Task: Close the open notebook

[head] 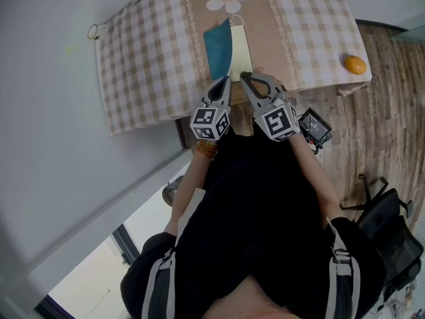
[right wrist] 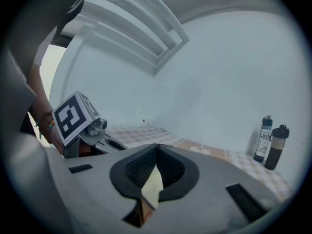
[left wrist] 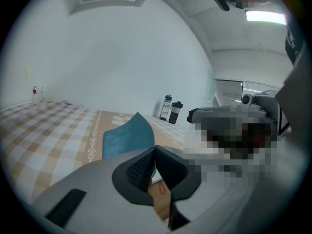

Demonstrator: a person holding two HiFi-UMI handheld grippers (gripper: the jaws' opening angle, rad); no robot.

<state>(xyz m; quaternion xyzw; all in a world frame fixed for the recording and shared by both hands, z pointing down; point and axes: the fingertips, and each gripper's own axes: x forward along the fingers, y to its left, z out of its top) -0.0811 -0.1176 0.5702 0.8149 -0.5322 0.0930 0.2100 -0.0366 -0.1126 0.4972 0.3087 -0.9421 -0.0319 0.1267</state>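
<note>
Both claws are out over the near edge of the table's beige-and-white checked cloth (head: 146, 65). My left grey two-jaw claw (left wrist: 155, 148) has its ribbed pads pressed together, and its tip is right at the near edge of the teal-covered notebook (head: 217, 48); whether it nips that edge, I can't tell. The notebook lies open on the tan runner (head: 262, 45), teal cover (left wrist: 127, 135) tilted up on the left, cream page (head: 241, 50) on the right. My right grey claw (right wrist: 157, 146) is closed too, with nothing clearly held. Its tip is at the page's near edge, just beside the left claw. A round orange fruit (head: 355, 64) sits well apart at the table's corner.
</note>
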